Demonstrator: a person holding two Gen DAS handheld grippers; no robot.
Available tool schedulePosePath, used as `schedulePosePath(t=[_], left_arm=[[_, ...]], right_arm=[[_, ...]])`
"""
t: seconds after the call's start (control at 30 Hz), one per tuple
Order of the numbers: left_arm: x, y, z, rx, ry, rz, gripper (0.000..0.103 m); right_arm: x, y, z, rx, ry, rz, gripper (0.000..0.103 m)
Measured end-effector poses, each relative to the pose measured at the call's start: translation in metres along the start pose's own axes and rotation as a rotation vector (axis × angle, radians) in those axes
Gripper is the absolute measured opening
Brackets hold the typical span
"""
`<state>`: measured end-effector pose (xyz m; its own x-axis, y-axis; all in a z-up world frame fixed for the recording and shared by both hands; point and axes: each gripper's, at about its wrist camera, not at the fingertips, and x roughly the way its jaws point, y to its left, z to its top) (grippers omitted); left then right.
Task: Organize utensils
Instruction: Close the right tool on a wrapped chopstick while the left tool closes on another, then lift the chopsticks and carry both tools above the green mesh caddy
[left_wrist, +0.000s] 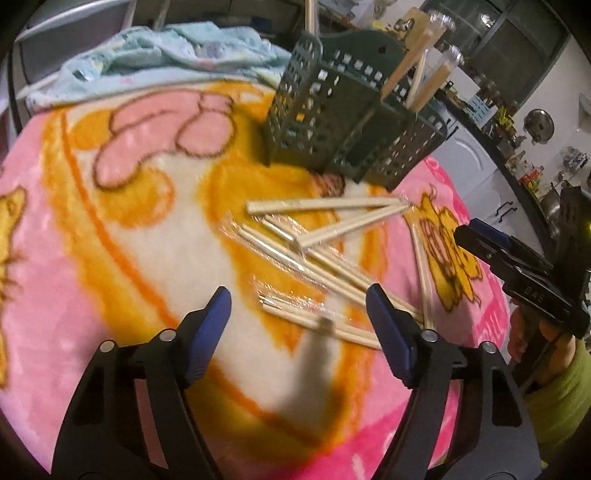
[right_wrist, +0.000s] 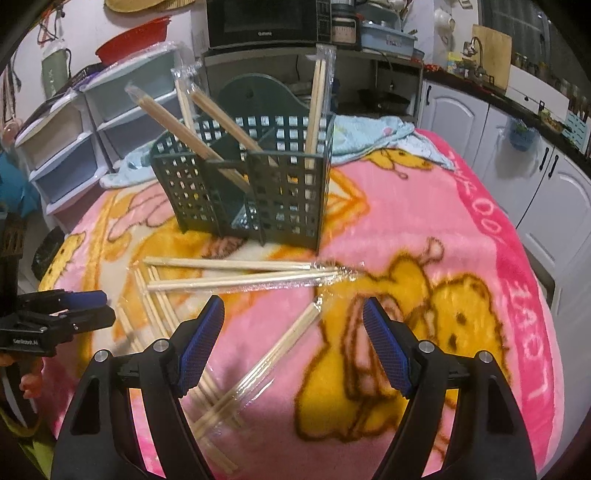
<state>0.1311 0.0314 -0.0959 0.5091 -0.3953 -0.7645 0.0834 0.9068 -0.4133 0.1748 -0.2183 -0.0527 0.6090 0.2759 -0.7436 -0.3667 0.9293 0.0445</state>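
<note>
Both tongs point steeply down at the blanket-covered worktop. We see the left tongs spread, nothing between their blue pads, hanging over a loose heap of wrapped chopstick pairs. The right tongs are likewise spread and bare, above a single wrapped pair that lies slanting on the pink blanket.

The dark green utensil caddy stands upright at the far middle of the worktop, divided into compartments. We count four wrapped pairs standing in it in the right wrist view: three leaning left, one near upright at the right. On the blanket we count two long pairs just near of the caddy, the slanting one, and several more crossing at near left; their exact number we cannot tell.

The left wrist view alone shows the right tongs from outside at the right edge, with the holding hand and a green sleeve. The right wrist view alone shows a microwave and plastic drawers behind.
</note>
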Motion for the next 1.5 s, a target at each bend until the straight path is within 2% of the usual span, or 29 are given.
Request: schedulePosePath(t=[0.1,0.27,0.37,0.53,0.8,1.07,1.17,1.3,1.5], left_arm=[[0.011,0.0,-0.002,-0.01,0.029,0.009,0.064],[0.016,-0.004,-0.002,0.009,0.021,0.036,0.065],[0.017,-0.004,-0.002,0.016,0.013,0.048,0.062],[0.019,-0.008,-0.004,0.046,0.0,0.099,0.052],[0.018,-0.002,-0.002,0.05,-0.008,0.158,0.025],[0.019,0.001,0.0,0.064,-0.016,0.181,0.012],[0.019,0.002,0.0,0.065,-0.017,0.181,0.01],[0.016,0.006,0.001,0.051,-0.016,0.16,0.005],[0.008,0.011,0.002,0.022,-0.037,0.103,0.002]], right_arm=[[0.009,-0.002,-0.002,0.003,0.027,0.002,0.075],[0.029,-0.009,-0.003,0.045,0.089,0.017,0.074],[0.042,-0.012,-0.002,0.077,0.126,0.04,0.068],[0.058,-0.018,0.004,0.121,0.168,0.043,0.06],[0.076,-0.031,0.012,0.21,0.221,0.046,0.043],[0.079,-0.038,0.011,0.225,0.21,0.026,0.016],[0.079,-0.04,0.011,0.234,0.205,0.041,0.01],[0.075,-0.04,0.012,0.236,0.185,0.059,0.007],[0.057,-0.04,0.015,0.238,0.134,0.079,0.006]])
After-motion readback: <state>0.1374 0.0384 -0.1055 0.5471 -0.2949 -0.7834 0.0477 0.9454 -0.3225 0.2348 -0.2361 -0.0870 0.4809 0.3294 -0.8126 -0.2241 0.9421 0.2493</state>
